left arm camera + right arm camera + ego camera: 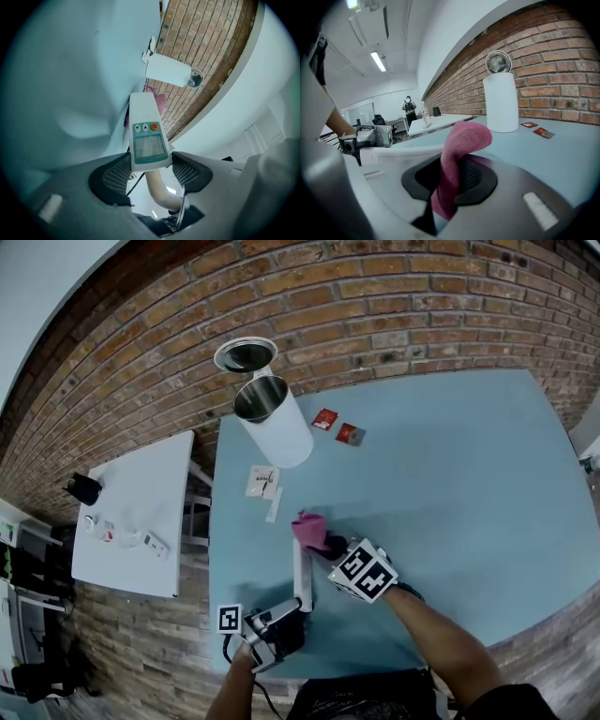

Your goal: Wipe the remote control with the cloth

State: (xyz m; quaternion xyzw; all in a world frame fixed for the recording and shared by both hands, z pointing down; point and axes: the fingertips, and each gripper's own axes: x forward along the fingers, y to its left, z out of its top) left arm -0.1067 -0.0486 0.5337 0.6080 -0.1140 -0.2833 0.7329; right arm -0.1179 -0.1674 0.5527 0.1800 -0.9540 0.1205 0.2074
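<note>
The left tool [151, 169] is clamped on the base of the remote control [147, 136], held out over the bench [450, 484], and the right tool [450, 183] is closed on the pink cloth [461, 140] at the remote's far end. Best to hold the remote steady — press the cloth's tip flat and draw it down the face.

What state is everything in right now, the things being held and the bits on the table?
left gripper: shut on the remote control.
remote control: clamped at one end, buttons showing.
right gripper: shut on the cloth.
cloth: pinched, free end flopped over.
white bin: upright, lid up.
red packets: lying flat on the table.
</note>
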